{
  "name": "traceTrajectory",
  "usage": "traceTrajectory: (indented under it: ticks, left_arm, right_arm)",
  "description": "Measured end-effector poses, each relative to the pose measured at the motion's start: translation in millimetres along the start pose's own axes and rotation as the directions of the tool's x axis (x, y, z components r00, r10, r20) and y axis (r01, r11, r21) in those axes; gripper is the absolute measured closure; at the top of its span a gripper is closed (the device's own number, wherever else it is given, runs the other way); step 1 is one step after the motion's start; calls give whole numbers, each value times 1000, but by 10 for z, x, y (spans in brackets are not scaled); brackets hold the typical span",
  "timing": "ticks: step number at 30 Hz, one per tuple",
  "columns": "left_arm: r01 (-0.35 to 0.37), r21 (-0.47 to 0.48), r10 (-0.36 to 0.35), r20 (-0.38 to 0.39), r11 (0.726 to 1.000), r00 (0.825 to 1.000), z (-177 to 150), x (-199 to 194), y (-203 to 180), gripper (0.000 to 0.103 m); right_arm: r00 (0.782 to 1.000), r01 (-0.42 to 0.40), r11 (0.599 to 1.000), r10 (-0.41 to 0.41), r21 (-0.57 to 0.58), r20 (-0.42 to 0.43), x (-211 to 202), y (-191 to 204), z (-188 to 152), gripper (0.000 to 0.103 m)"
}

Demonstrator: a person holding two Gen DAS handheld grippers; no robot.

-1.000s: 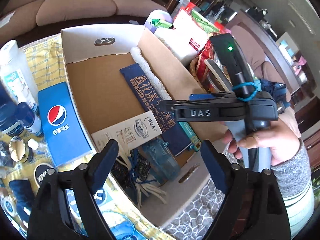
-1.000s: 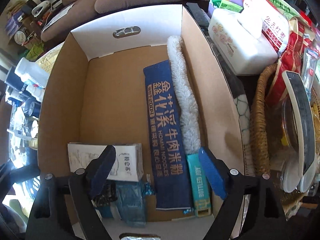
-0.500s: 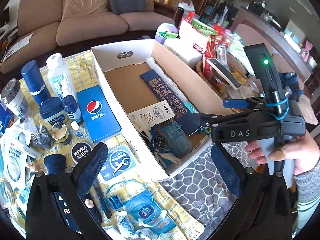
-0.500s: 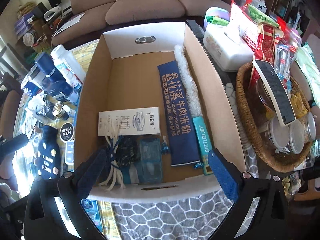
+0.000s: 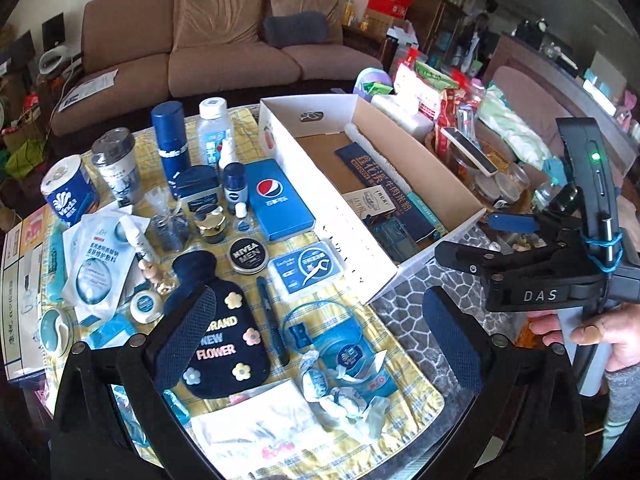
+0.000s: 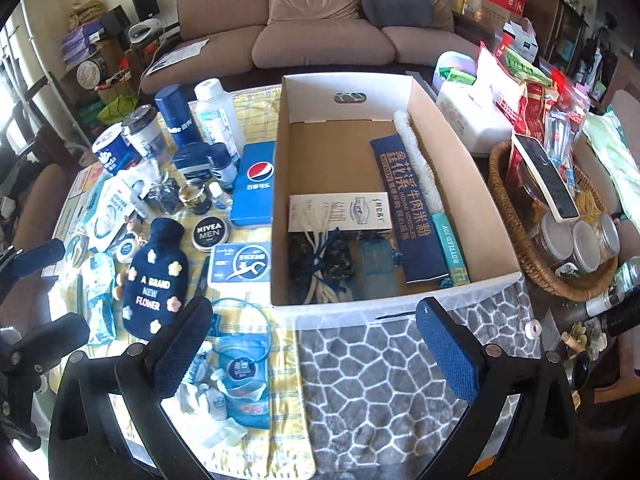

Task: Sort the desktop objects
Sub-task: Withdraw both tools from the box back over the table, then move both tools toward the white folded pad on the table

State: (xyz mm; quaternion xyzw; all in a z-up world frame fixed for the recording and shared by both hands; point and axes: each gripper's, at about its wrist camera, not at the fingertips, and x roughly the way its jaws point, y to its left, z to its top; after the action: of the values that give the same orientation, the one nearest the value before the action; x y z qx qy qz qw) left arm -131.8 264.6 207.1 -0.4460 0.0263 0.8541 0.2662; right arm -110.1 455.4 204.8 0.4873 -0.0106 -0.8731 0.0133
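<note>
A white cardboard box (image 6: 496,216) stands on the table with a navy noodle pack (image 6: 412,208), a white fluffy brush (image 6: 416,160), a teal slim box (image 6: 452,248) and a white carton (image 6: 340,210) inside. The box also shows in the left wrist view (image 5: 344,240). Left of it lie a blue Pepsi box (image 5: 278,204), a Nivea tin (image 5: 248,255) and a navy hot-water-bottle cover (image 5: 222,340). My left gripper (image 5: 320,340) is open and empty above the cloth. My right gripper (image 6: 316,348) is open and empty before the box front.
A yellow checked cloth (image 5: 400,384) holds several bottles, jars and packets. A wicker basket (image 6: 520,256) with jars and snacks stands right of the box. A grey pebble-pattern mat (image 6: 400,380) lies in front. A brown sofa (image 6: 320,32) is behind.
Both grippers have pulled back and up, away from the box. The view has widened from the box interior to the whole table. Both stay open and empty.
</note>
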Motion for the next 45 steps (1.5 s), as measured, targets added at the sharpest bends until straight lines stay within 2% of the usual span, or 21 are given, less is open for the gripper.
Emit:
traceTrajectory:
  ticks: [10, 17, 21, 26, 34, 40, 45]
  left_arm:
    - [-90, -56, 91, 20, 994, 996, -631, -617, 836, 0]
    - [-147, -59, 149, 20, 987, 989, -1212, -863, 1326, 0]
    - [-193, -51, 195, 25, 980, 981, -1524, -938, 1570, 0]
    - [-193, -104, 197, 22, 976, 980, -1875, -943, 1846, 0]
    - [-245, -155, 251, 18, 957, 968, -2131, -835, 2110, 0]
    - [-225, -179, 232, 21, 958, 972, -2240, -767, 2233, 0]
    - [-134, -152, 144, 53, 979, 988, -2289, -737, 2101, 2]
  right_arm:
    - [999, -23, 995, 26, -100, 28, -225, 868, -443, 0]
    - [996, -67, 989, 75, -134, 56, -256, 1308, -738, 0]
    - [990, -118, 985, 126, -123, 62, -190, 1495, -875, 0]
    - [985, -155, 980, 164, -125, 62, -65, 1703, -1034, 0]
    - [984, -161, 974, 172, -156, 55, 182, 1960, -1240, 0]
    - [979, -183, 972, 194, -145, 67, 377, 2000, -1310, 0]
    - [970, -214, 970, 225, -117, 91, 453, 1911, -1392, 2]
